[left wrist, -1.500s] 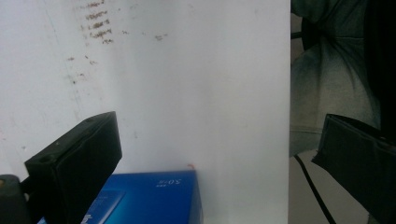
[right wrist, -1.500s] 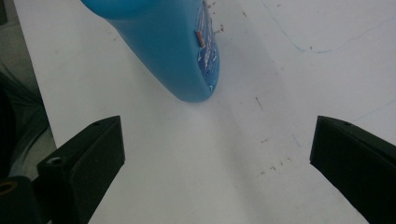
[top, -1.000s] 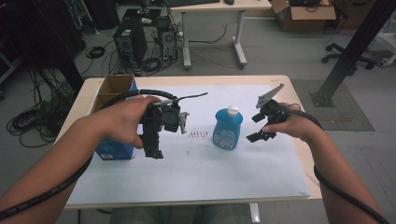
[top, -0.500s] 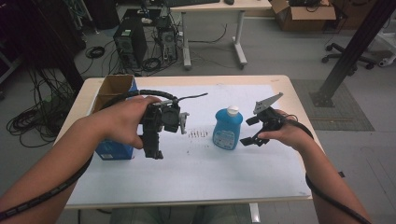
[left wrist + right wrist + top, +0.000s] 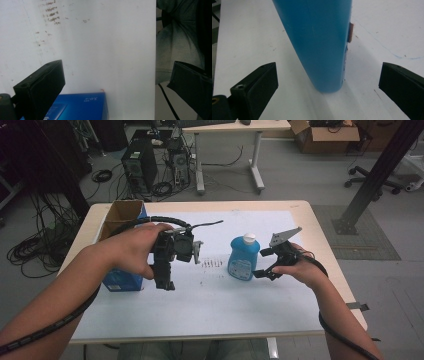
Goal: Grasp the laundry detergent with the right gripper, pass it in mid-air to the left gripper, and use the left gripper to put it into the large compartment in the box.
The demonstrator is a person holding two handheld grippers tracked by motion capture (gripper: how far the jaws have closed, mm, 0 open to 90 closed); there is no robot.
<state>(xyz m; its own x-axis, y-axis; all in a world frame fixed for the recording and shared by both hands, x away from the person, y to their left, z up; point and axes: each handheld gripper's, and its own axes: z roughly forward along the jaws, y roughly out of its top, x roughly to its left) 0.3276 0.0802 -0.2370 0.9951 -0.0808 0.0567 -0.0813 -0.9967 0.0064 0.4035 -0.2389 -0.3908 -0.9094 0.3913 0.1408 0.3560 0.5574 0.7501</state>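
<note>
A blue bottle [image 5: 243, 261] with a white cap stands upright on the white sheet, right of centre. My right gripper [image 5: 260, 263] is open just to the bottle's right, its jaws pointing at it. In the right gripper view the bottle [image 5: 319, 42] stands close ahead of the right gripper [image 5: 328, 85], one jaw wide to each side of its base and neither touching. My left gripper [image 5: 166, 281] hangs left of centre with its jaws pointing down, open and holding nothing. In the left gripper view the left gripper [image 5: 112, 85] is above the sheet, by a blue box [image 5: 80, 106].
The blue box [image 5: 120, 281] sits on the table's left side, with an open cardboard box [image 5: 122, 212] behind it. Small brown marks [image 5: 212, 263] dot the sheet between the grippers. The table's near edge [image 5: 155, 62] runs close by the left gripper. Computers and cables lie on the floor beyond.
My right gripper has moved left and down toward the blue bottle, and its open jaws now flank the bottle's base. The left gripper has held still.
</note>
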